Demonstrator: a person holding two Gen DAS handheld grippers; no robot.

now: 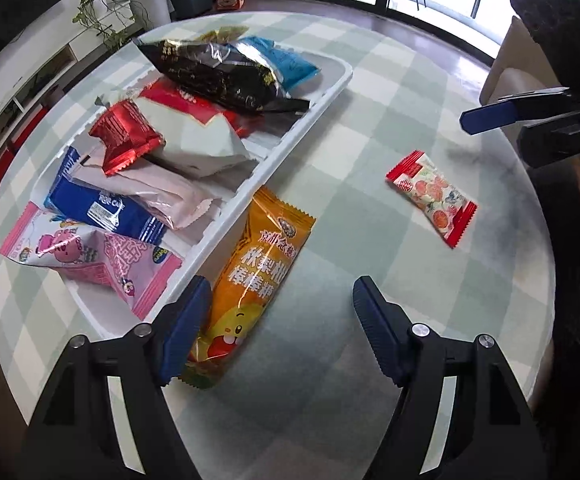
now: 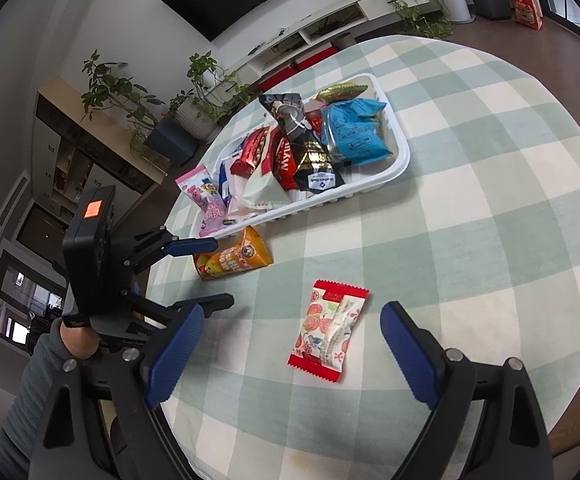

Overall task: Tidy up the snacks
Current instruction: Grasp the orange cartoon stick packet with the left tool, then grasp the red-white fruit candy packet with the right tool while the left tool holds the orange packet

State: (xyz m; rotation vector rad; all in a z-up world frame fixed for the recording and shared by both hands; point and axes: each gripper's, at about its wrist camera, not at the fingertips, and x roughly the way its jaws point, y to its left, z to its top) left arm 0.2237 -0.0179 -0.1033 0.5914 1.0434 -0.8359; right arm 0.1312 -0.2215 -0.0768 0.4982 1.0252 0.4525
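Orange packet (image 1: 249, 280) partly behind left jaws.

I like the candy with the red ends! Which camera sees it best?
The right wrist view. The red-ended candy packet lies flat on the checked tablecloth, close up between the open right tool. The left wrist view shows the same packet smaller and off to the side.
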